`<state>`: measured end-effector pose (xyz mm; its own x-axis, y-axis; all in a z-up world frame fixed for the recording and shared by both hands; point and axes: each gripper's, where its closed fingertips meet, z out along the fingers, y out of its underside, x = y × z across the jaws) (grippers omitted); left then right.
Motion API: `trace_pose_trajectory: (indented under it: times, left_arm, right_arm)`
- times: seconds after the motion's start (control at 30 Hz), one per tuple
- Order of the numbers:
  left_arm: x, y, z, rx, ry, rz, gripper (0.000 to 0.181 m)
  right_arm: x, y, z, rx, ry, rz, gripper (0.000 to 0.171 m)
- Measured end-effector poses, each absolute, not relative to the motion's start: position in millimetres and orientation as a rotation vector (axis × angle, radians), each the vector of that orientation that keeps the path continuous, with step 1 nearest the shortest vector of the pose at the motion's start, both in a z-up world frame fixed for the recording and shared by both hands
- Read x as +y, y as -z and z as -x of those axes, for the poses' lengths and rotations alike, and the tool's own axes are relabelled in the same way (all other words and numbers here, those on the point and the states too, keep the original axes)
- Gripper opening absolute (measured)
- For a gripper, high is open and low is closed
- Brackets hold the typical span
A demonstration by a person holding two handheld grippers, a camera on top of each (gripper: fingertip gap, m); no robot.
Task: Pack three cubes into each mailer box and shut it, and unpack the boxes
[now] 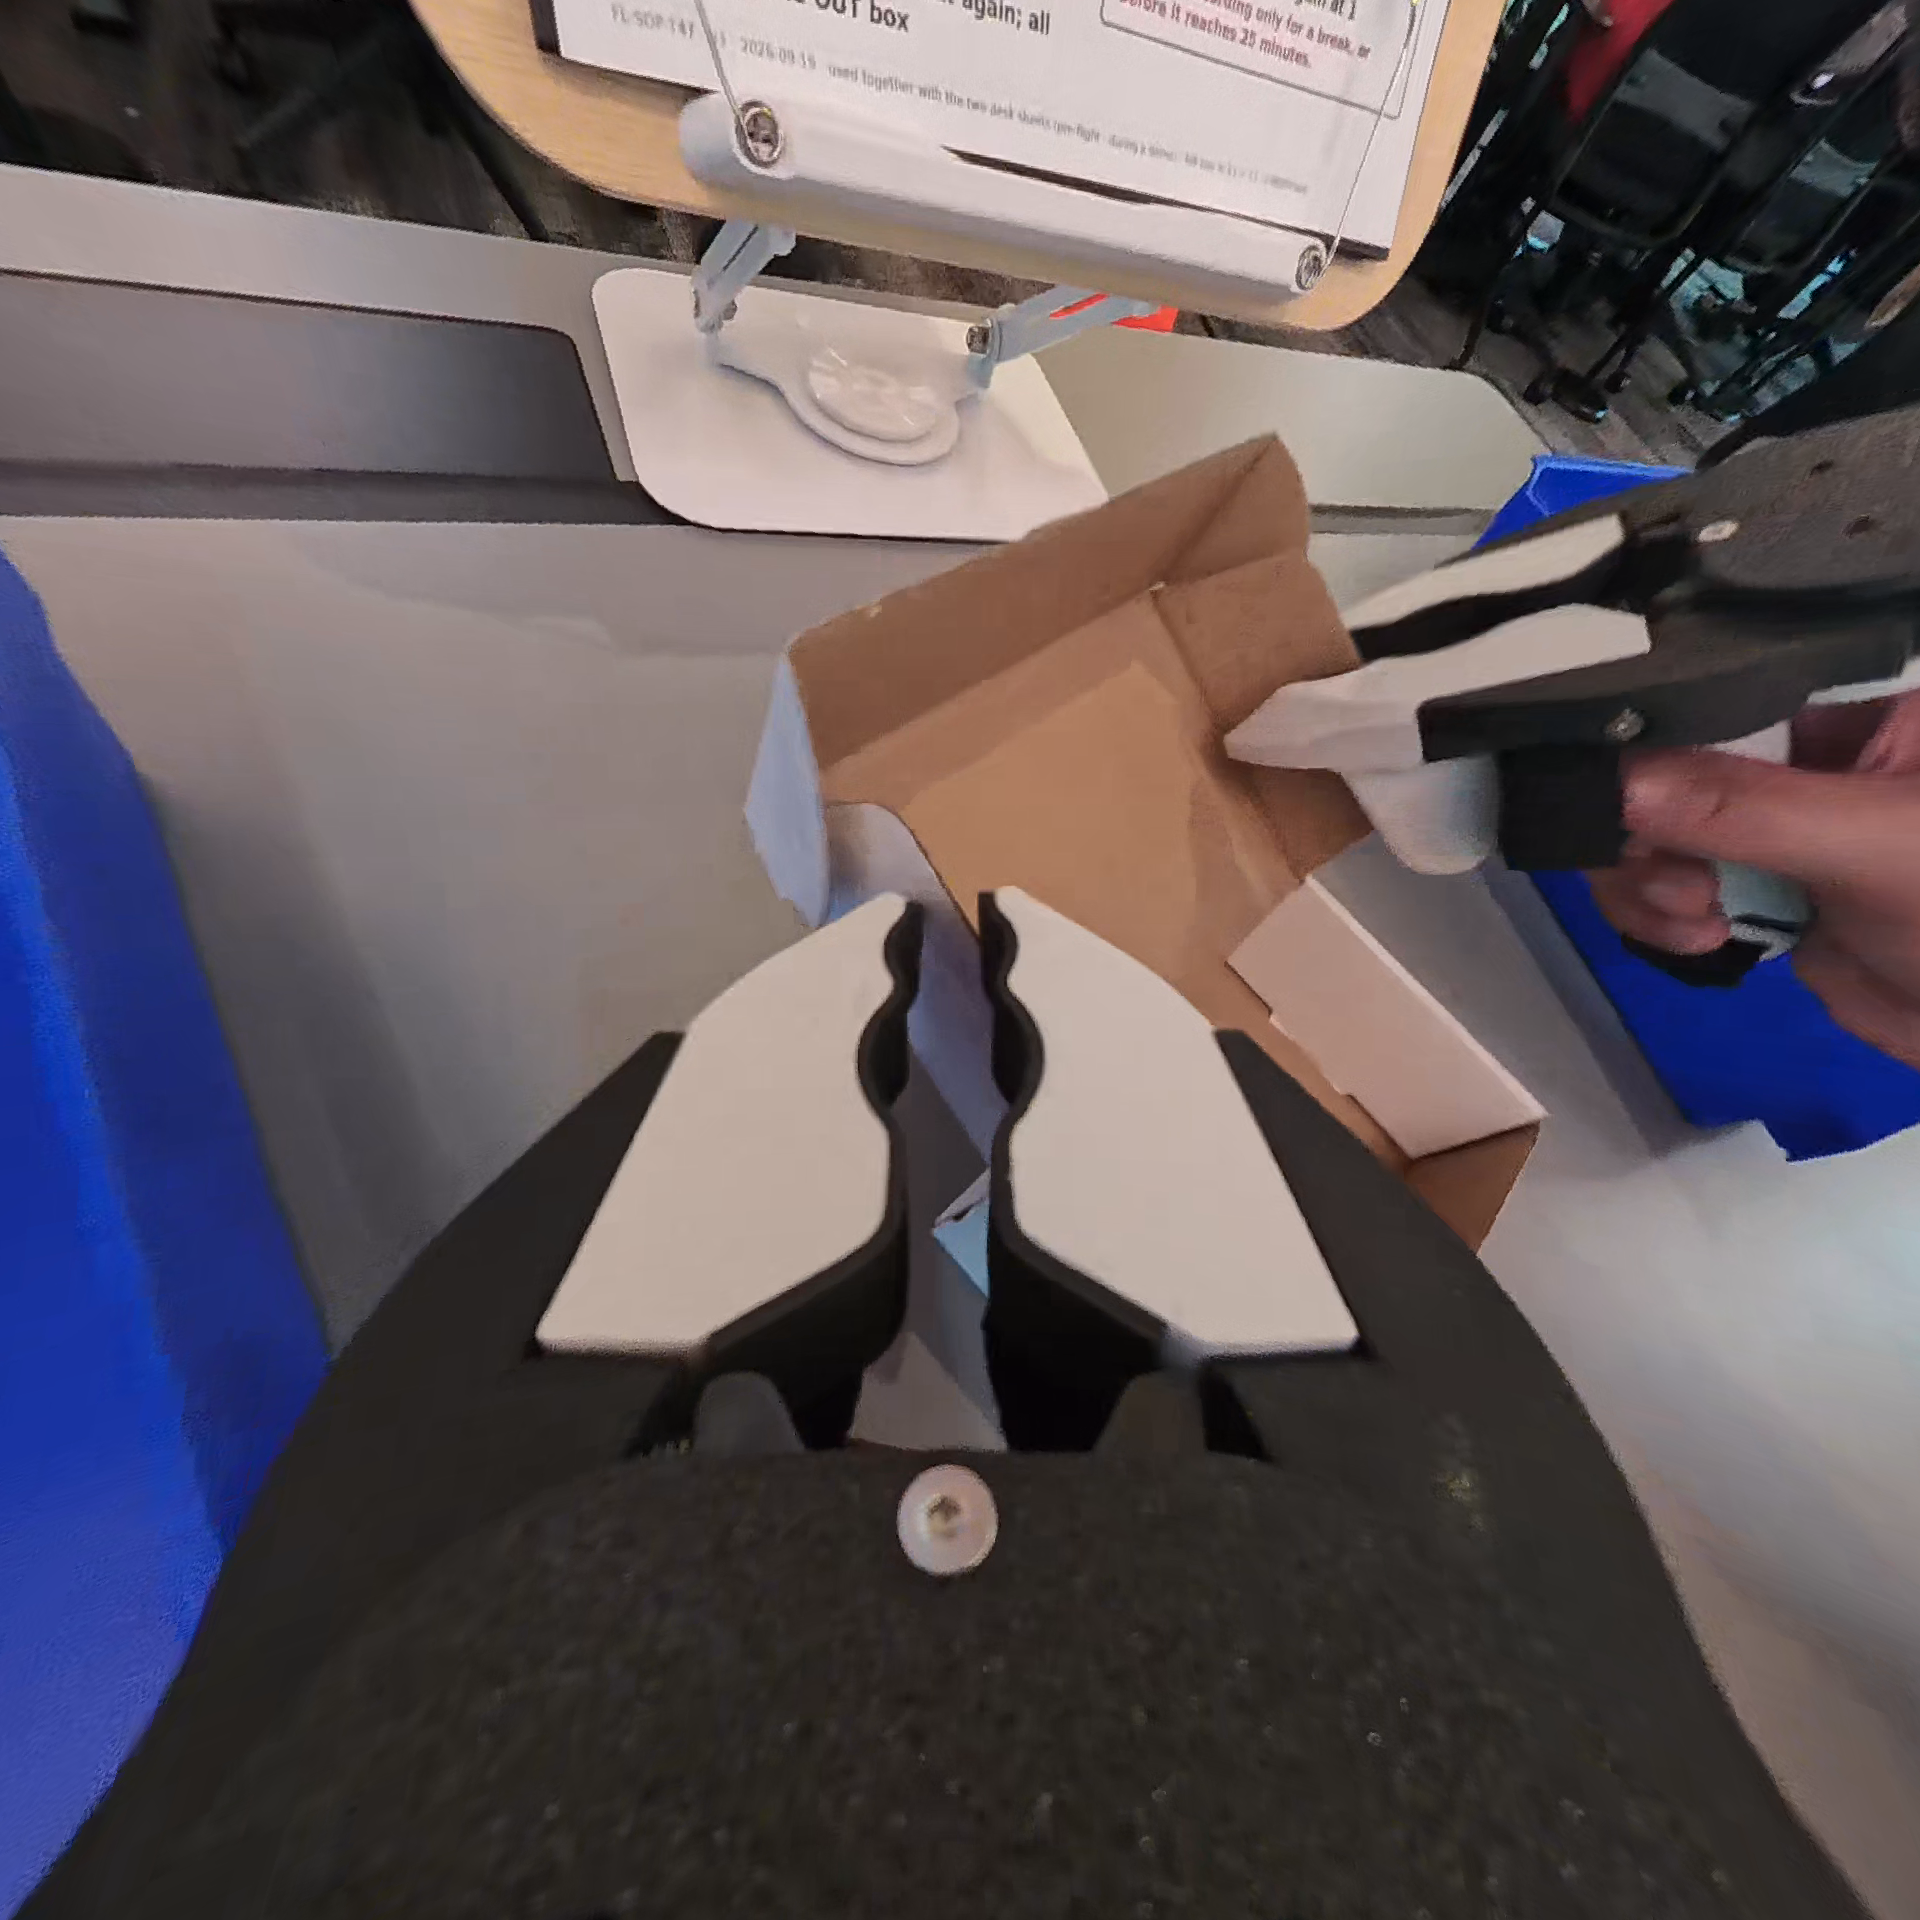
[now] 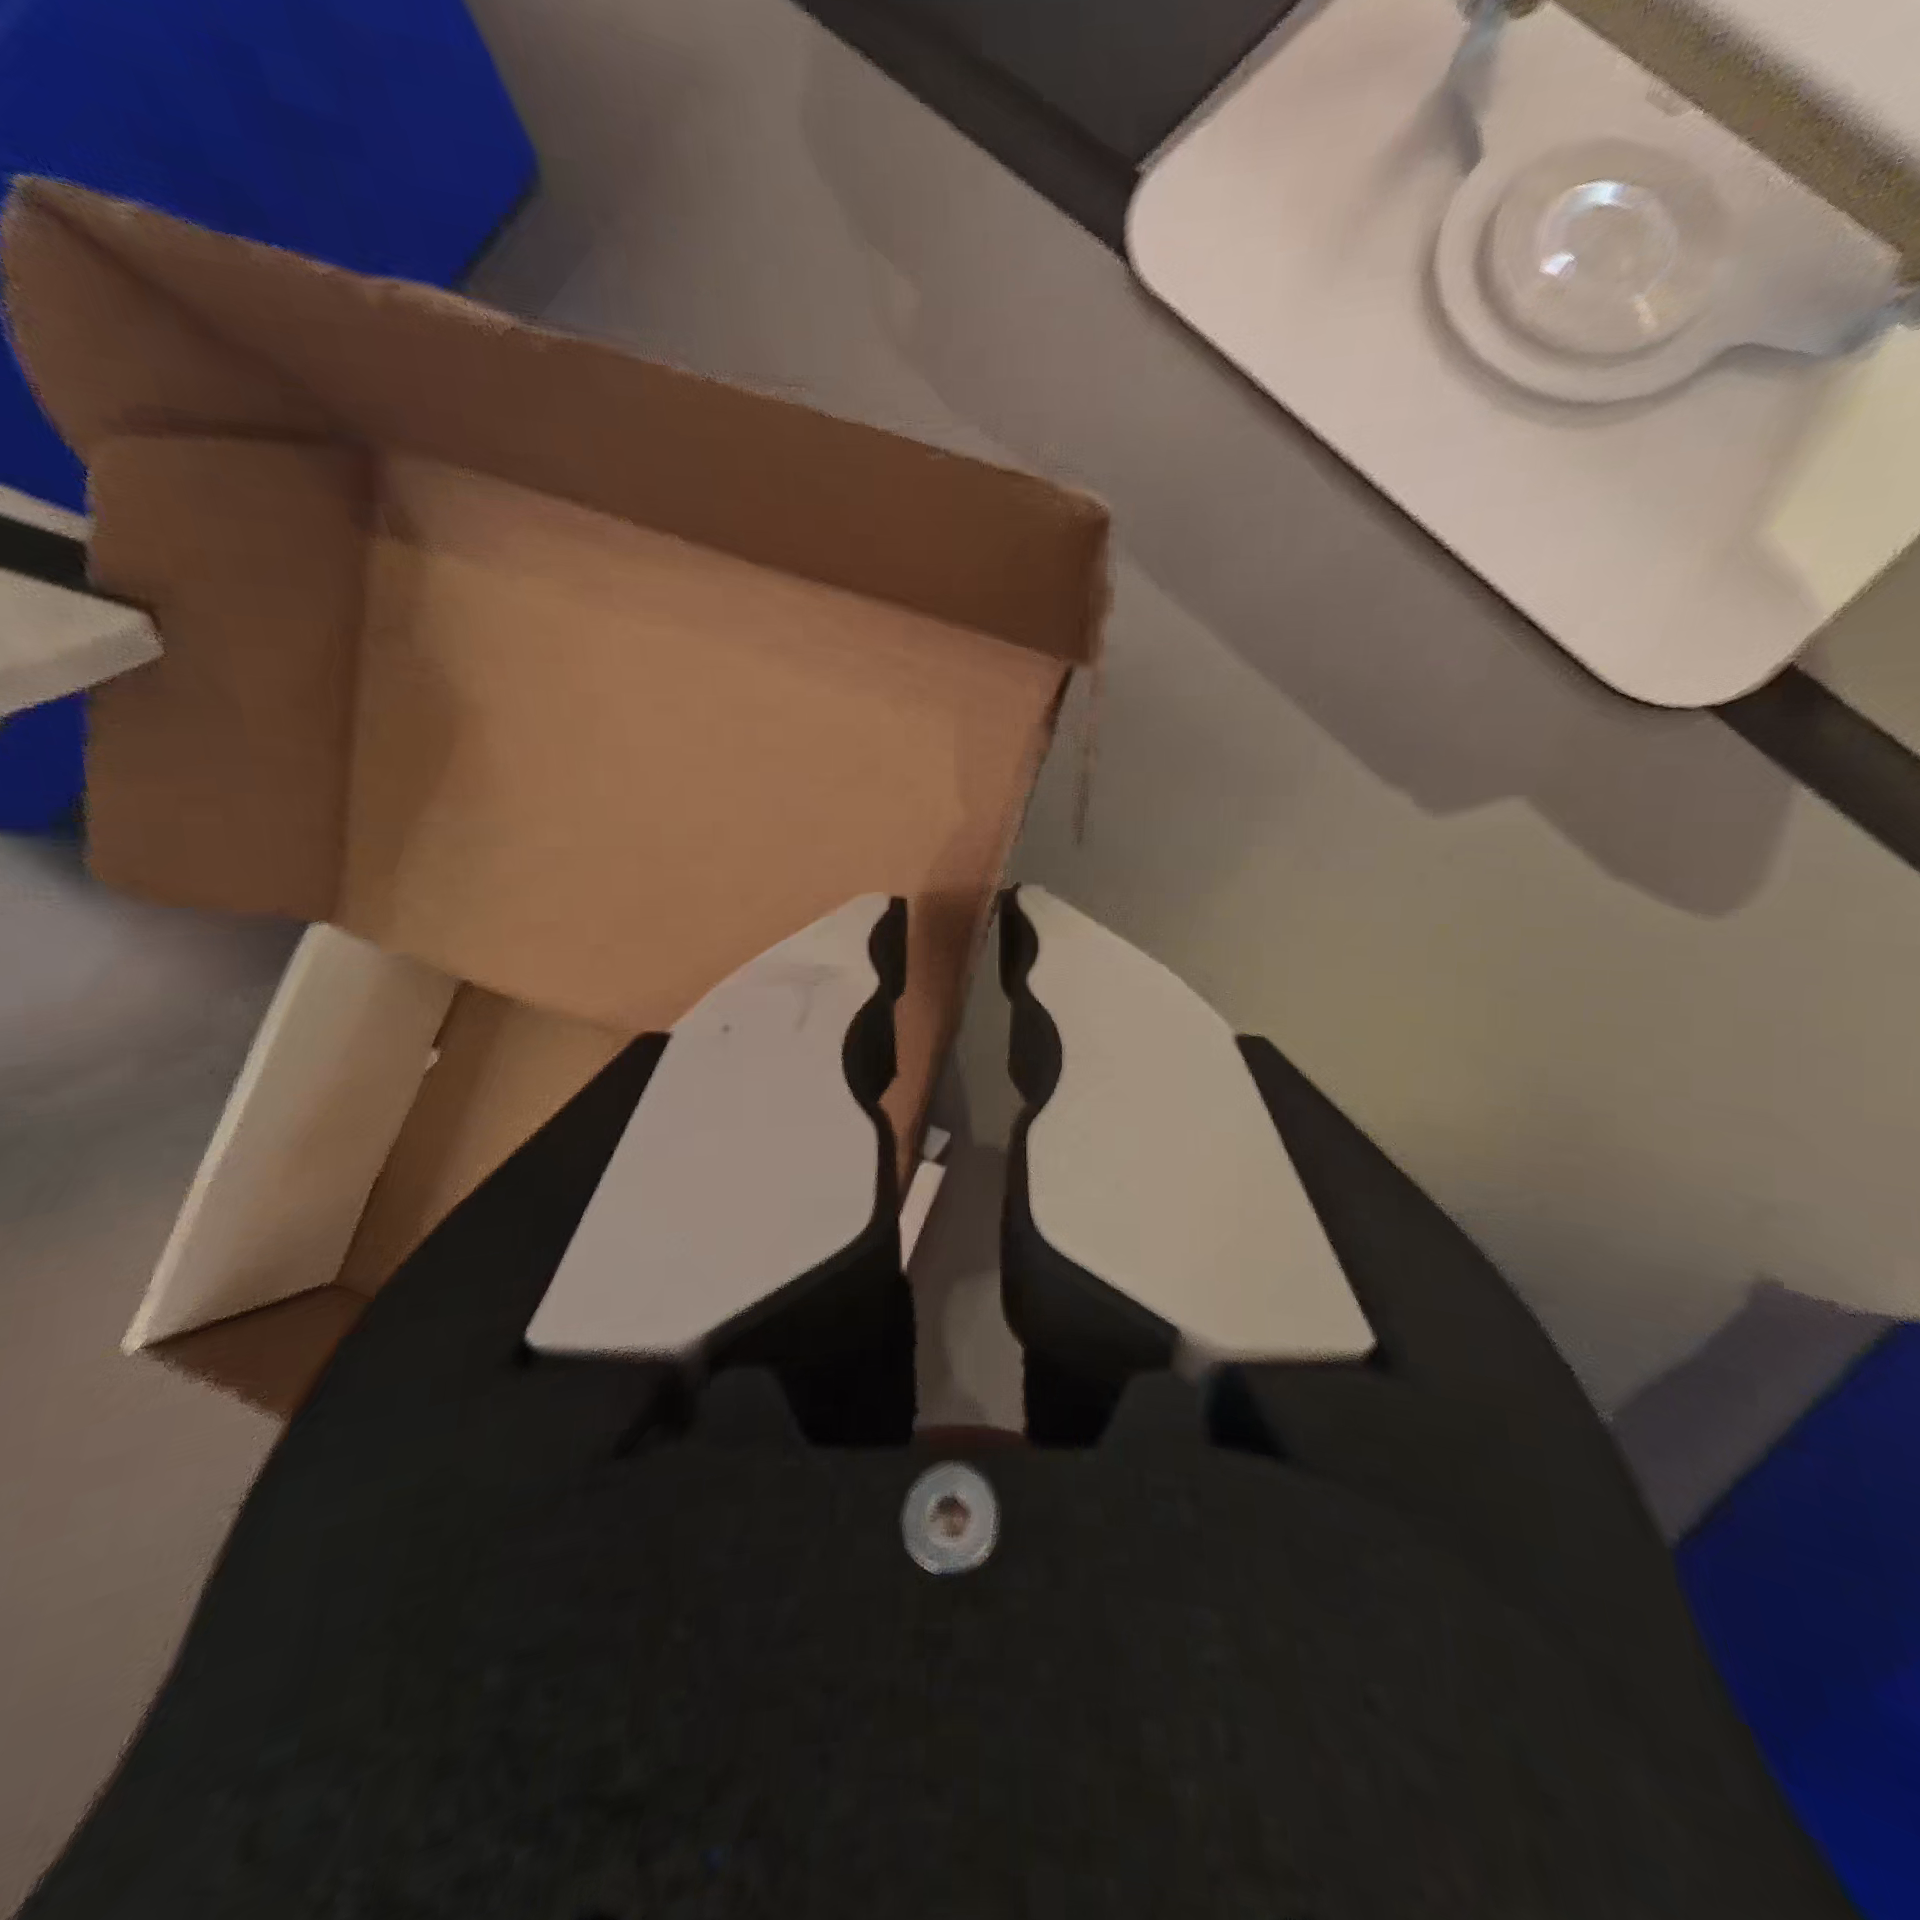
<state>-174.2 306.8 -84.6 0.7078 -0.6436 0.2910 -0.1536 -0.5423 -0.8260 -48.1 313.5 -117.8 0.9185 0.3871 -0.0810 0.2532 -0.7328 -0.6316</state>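
One mailer box [image 1: 1049, 748], white outside and brown inside, stands open on the grey table with its lid raised; it also shows in the right wrist view [image 2: 644, 707]. No cubes show, and its inside is mostly hidden. My left gripper [image 1: 948, 914] is closed on a white edge of the box at the lid's left side. Its fingertip [image 2: 94, 639] shows against the lid's left flap in the right wrist view. My right gripper [image 2: 954, 904] is closed on the brown edge at the lid's right side. It shows at the right of the left wrist view [image 1: 1288, 686], held by a hand.
Blue bins stand at the left [image 1: 114, 1143] and at the right [image 1: 1745, 1039] of the box; they also show in the right wrist view [image 2: 260, 104] [image 2: 1818, 1558]. A white stand base [image 1: 831, 416] [image 2: 1507, 364] carries a board with a printed sheet at the back. One gripper's finger ends stand about 15 cm off the other's.
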Motion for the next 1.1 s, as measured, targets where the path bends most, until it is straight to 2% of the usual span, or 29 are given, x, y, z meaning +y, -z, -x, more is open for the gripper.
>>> trace_pose_trajectory:
  times: [0.07,0.23,0.53,0.8,0.97,1.1]
  left_arm:
    - [307.0,81.8,168.1,0.607,0.723,2.040,0.009]
    - [277.0,70.5,153.8,0.779,0.553,1.749,0.008]
    - [195.1,69.1,162.9,0.954,0.452,1.500,0.007]
    - [150.4,102.4,178.2,1.067,0.481,1.579,0.003]
    - [144.0,100.0,180.9,1.073,0.505,1.627,0.003]
    - [139.7,98.3,181.6,1.089,0.459,1.617,0.003]
  right_arm:
    - [309.5,113.6,42.1,-0.425,-0.153,2.364,0.009]
    - [270.5,99.0,27.4,-0.332,0.123,2.117,0.007]
    - [179.4,97.3,33.4,-0.190,0.102,1.992,0.006]
    - [120.6,117.3,48.3,-0.263,0.231,2.051,0.008]
    - [119.4,119.2,51.7,-0.167,0.078,2.113,0.012]
    - [117.1,121.4,57.0,0.008,-0.245,2.204,0.018]
